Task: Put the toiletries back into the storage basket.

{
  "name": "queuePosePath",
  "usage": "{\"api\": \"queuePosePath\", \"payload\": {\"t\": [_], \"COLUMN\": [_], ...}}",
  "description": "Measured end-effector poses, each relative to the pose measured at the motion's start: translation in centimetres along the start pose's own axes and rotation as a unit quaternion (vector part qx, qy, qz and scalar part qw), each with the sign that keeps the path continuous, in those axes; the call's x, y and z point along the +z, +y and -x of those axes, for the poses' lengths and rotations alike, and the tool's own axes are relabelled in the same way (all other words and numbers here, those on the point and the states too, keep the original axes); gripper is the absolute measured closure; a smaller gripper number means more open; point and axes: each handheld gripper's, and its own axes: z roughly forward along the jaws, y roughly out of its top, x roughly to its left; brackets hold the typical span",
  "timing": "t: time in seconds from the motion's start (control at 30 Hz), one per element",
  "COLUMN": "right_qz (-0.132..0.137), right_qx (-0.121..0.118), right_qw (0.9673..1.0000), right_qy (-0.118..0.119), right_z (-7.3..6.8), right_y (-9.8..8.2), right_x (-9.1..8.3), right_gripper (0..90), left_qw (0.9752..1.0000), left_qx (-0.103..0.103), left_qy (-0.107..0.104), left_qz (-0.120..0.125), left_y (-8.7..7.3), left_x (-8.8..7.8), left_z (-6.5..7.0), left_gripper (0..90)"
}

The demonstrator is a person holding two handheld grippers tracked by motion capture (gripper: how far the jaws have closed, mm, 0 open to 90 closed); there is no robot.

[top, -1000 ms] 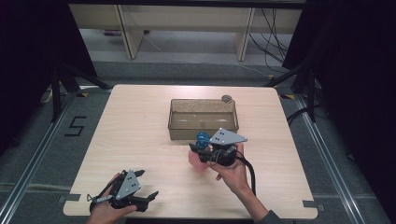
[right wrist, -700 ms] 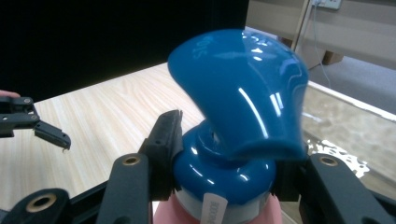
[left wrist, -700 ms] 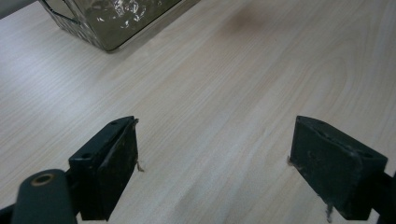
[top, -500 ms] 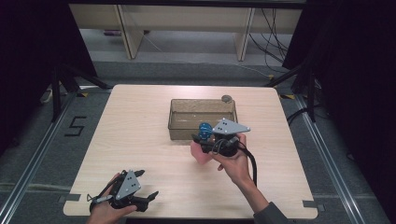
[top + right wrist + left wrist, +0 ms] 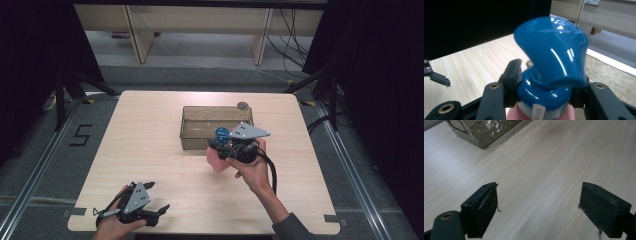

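Right gripper (image 5: 223, 144), clamped on the blue-capped bottle (image 5: 549, 62), should clear the bin (image 5: 192, 135) rim before lowering (left gripper (image 5: 150, 205) rests agape at the table's (image 5: 150, 130) near edge).

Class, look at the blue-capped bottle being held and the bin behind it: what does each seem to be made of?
Blue cap: apparently glossy moulded plastic, with sharp highlights. Bottle body: pink, probably plastic; finish unclear. Bin: seemingly clear, smoky-tinted plastic; the table shows through.
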Motion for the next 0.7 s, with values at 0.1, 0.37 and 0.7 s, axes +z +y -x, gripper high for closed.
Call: {"api": "queuePosePath", "payload": {"t": [0.1,0.37,0.7], "right_qz": [-0.001,-0.001,0.008], "right_qx": [0.004,0.006,0.012], "right_qw": [1.0,1.0,0.9998], "right_qy": [0.003,-0.008,-0.015], "right_z": [0.2,0.9,2.3], "right_y": [0.4,1.4,2.8], "right_x": [-0.2,-0.3,-0.8], "right_gripper": [53.3,53.4,53.4], "left_qw": [1.0,1.0,1.0], "left_qx": [0.004,0.0,-0.001], "left_qy": [0.004,0.005,0.008], "left_qz": [-0.002,0.002,0.004], "left_y": [0.0,0.0,0.0], "left_x": [0.0,0.1,0.1], "left_z": [-0.1,0.0,0.0], "left_gripper": [14.8,14.8,14.8]}}
